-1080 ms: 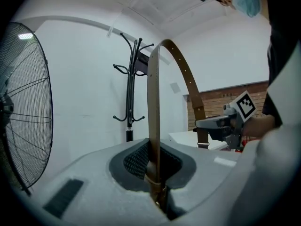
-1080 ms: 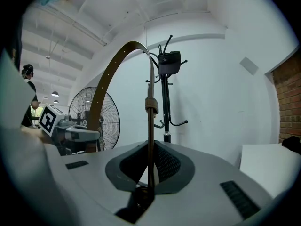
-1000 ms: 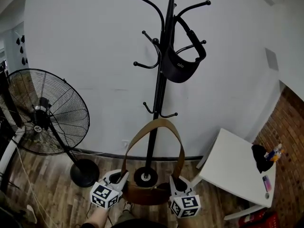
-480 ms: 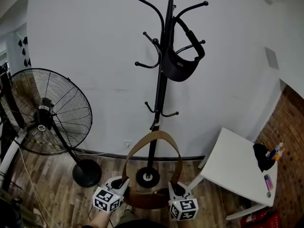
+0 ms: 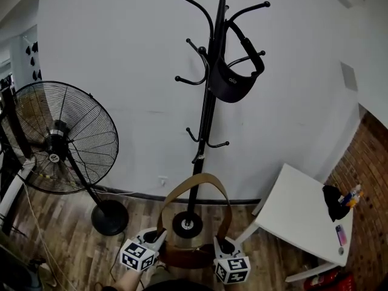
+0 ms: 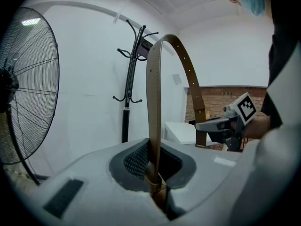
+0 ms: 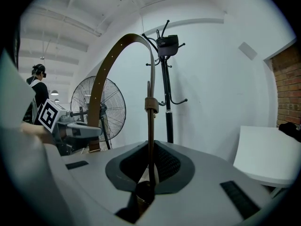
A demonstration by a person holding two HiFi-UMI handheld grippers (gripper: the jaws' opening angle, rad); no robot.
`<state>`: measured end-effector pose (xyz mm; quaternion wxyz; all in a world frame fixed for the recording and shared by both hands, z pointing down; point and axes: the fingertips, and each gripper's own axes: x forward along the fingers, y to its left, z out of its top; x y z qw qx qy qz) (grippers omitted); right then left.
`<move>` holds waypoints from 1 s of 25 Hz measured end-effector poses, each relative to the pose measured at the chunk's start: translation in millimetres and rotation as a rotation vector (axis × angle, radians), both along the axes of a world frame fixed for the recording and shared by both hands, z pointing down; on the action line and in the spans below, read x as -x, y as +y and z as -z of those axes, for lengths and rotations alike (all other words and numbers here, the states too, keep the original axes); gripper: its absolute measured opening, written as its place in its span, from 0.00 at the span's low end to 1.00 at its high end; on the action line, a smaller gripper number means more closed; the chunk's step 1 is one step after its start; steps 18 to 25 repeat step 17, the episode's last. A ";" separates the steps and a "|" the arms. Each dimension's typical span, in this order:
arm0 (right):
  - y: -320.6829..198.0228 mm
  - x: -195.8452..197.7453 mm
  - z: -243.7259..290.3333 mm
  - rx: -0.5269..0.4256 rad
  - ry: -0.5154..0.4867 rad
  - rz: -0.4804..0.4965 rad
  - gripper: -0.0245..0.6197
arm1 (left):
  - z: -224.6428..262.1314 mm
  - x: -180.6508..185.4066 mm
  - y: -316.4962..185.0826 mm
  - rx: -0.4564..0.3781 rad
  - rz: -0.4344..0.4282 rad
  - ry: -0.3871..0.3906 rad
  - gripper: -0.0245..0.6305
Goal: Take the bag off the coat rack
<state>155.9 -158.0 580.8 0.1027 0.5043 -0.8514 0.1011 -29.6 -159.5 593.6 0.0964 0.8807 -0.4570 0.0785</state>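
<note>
A brown bag [image 5: 189,257] with a tan arched strap [image 5: 195,178] hangs free of the black coat rack [image 5: 208,108], low in front of its base. At the strap's left end, where it meets the bag, my left gripper [image 5: 156,237] is shut on it. My right gripper [image 5: 222,245] is shut on the right end. In the left gripper view the strap [image 6: 154,102] rises straight out of the shut jaws of my left gripper [image 6: 157,185]. The right gripper view shows the strap [image 7: 150,126] clamped in my right gripper [image 7: 145,185]. A black bag [image 5: 233,81] still hangs on an upper hook.
A large standing fan [image 5: 60,139] is at the left, its round base [image 5: 109,217] on the wood floor. A white table [image 5: 303,214] with small items stands at the right, by a brick wall. The rack's round foot [image 5: 187,225] sits just behind the bag.
Both grippers have sunk together with the brown bag. The strap's arch has dropped away from the rack's lowest hooks, toward the floor.
</note>
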 end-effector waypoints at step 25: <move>1.4 -1.8 6.4 -0.004 -0.012 0.006 0.08 | 6.6 -0.8 -0.7 0.004 0.009 0.004 0.06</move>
